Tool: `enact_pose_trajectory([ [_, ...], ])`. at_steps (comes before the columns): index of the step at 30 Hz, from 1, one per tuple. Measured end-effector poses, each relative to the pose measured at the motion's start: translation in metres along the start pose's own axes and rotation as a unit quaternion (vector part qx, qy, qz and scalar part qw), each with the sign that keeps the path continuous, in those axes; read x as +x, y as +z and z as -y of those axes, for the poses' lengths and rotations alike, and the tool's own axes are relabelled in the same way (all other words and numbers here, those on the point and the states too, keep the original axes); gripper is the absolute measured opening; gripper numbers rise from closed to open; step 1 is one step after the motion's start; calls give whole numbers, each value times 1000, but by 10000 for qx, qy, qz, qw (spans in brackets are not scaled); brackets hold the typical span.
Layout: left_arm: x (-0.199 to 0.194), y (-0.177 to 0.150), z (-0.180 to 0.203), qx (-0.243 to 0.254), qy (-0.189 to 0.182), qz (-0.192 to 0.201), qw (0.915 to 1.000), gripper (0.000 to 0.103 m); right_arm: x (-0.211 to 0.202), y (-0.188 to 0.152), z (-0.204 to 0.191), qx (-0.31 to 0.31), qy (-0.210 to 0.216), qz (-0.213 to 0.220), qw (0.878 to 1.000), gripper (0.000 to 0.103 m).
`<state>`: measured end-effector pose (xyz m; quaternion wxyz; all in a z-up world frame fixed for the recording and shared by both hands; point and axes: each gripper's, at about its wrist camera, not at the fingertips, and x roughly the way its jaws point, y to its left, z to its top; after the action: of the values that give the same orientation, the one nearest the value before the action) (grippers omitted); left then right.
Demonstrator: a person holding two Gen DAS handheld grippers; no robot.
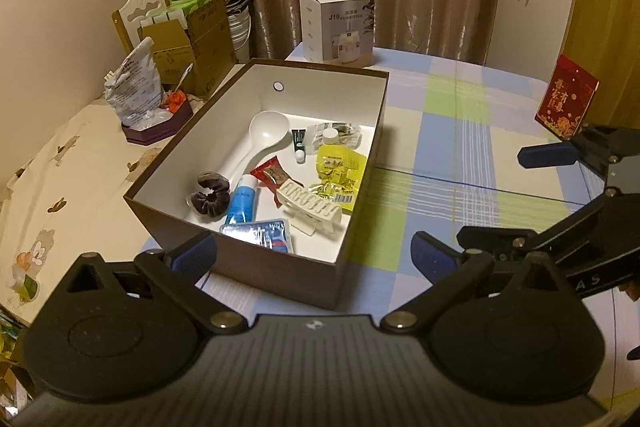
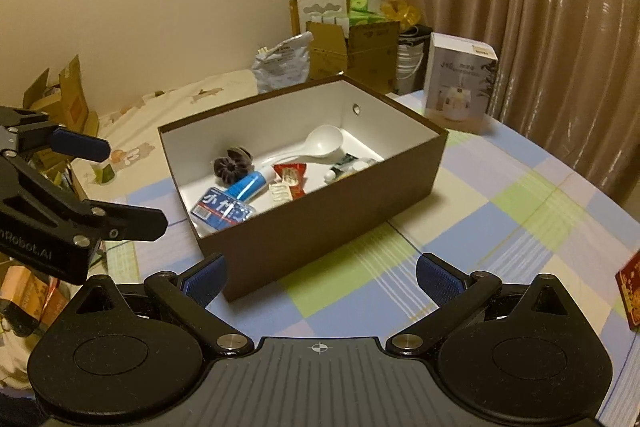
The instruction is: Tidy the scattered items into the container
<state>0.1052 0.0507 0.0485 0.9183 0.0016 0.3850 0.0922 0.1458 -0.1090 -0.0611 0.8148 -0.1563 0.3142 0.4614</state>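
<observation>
Looking along the left gripper (image 1: 314,247), its jaws stand spread and empty just short of the brown cardboard box with a white lining (image 1: 280,267). Inside, the white plastic ladle (image 1: 266,137) lies with its bowl toward the far wall and its handle running back toward the near-left; stiff, light and smooth, it is best pinched mid-handle. The right-wrist view shows the right gripper (image 2: 322,277) spread likewise, holding nothing, while the dark velvet scrunchie (image 2: 232,165) looks soft enough to squash anywhere.

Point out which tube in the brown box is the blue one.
The blue tube with the white cap, lying beside the dark scrunchie. The other tube is small and dark green, near the white ladle's bowl.
</observation>
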Motion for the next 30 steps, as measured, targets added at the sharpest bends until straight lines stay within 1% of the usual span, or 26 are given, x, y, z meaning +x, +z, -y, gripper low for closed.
enact_pose_trajectory([
  [8, -3, -9, 11, -42, 163, -27, 9999, 102, -8, -10, 7, 119, 21, 25, 9999, 103],
  [14, -5, -15, 17, -83, 48, -153, 9998, 102, -12, -17, 9, 208, 12, 28, 9998, 103],
  [25, -4, -26, 25, -191, 202, -345, 9990, 102, -17, -31, 14, 235, 19, -99, 9997, 103],
  [30, -1, -31, 28, -279, 196, -422, 9985, 102, -21, -35, 14, 191, 21, -119, 9997, 103],
])
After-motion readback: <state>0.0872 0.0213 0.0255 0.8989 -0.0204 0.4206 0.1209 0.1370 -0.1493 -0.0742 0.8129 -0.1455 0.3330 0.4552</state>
